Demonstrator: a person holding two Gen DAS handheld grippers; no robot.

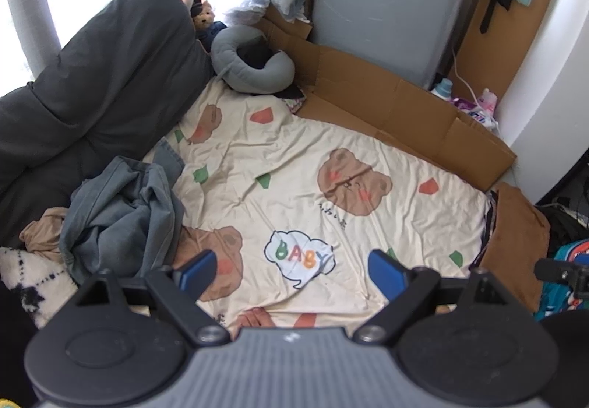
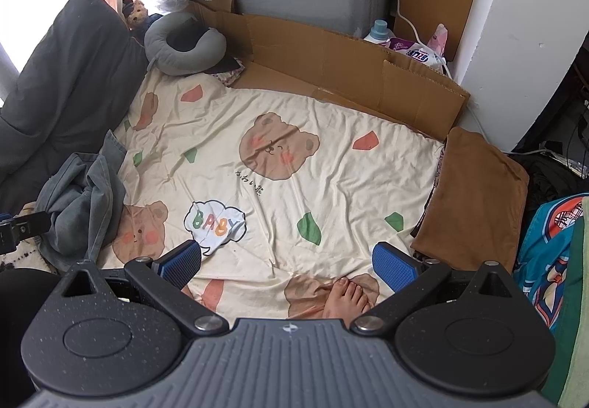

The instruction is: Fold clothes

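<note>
Here, both claws hover above a bed sheet [image 1: 294,165] printed with bears and a "BABY" cloud. The left claw [image 1: 292,271] stands wide, blue pads well apart, nothing between them. The right claw [image 2: 289,262] stands equally wide and holds nothing.

The clothes to be folded lie crumpled at the near left edge of the sheet: a grey-blue garment [image 1: 121,216] in a loose heap, with a tan garment [image 1: 42,235] partly under its left side. In the right wrist view the same grey-blue heap [image 2: 79,205] sits at the left, just beside the tip of the left claw. Neither claw touches the heap.

A folded brown cloth [image 2: 475,194] rests at the right edge of the sheet. Flattened cardboard [image 1: 386,102] borders the far right side. A grey neck pillow [image 1: 254,58] lies at the far corner, near a small teddy bear [image 1: 204,16]. A dark cushion [image 1: 106,76] leans along the left. A bare foot [image 2: 348,299] of the person rests on the sheet at the near edge.
</note>
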